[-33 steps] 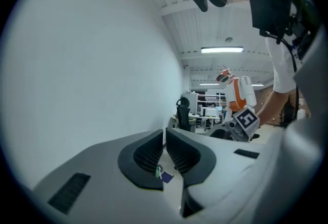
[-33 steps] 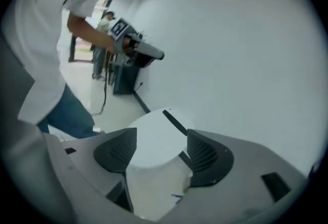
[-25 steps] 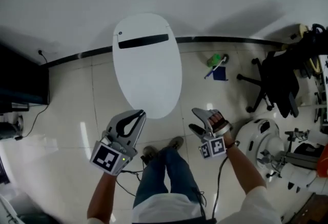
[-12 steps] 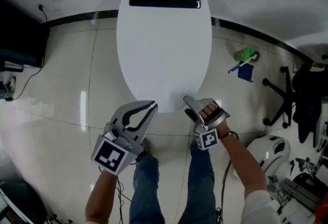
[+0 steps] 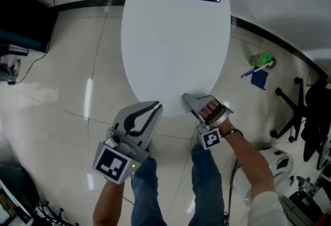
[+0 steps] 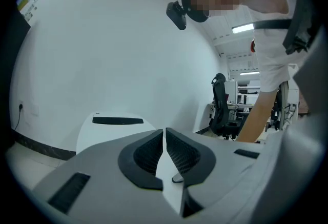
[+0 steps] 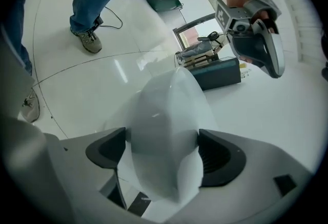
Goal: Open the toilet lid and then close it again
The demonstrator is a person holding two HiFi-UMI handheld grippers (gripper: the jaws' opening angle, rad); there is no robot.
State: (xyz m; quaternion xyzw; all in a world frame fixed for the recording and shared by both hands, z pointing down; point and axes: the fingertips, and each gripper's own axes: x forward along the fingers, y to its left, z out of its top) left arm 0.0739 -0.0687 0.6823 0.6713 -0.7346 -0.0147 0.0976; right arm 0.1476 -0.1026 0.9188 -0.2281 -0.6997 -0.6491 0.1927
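Note:
The white toilet (image 5: pixel 176 44) stands against the wall with its oval lid (image 5: pixel 170 64) down. My right gripper (image 5: pixel 190 103) is at the lid's front edge, turned on its side. Its jaws have just been closing a little and still stand wide. In the right gripper view the lid's front edge (image 7: pixel 164 130) fills the gap between the two pads of the right gripper (image 7: pixel 161 136); I see no clear press. My left gripper (image 5: pixel 154 108) hovers just left of it, off the lid's front, jaws shut and empty. In its own view the left gripper (image 6: pixel 164 131) points at the lid (image 6: pixel 110 126).
The person's legs (image 5: pixel 155 189) stand right behind the grippers. A green brush and a blue item (image 5: pixel 258 63) lie on the floor at the right, near an office chair (image 5: pixel 302 111). A black cabinet (image 5: pixel 23 28) stands at the left, with a cable on the tiles.
Both grippers have come down and forward to the toilet's front. The right one rolled onto its side and now straddles the lid's front edge. The toilet looms larger in the head view.

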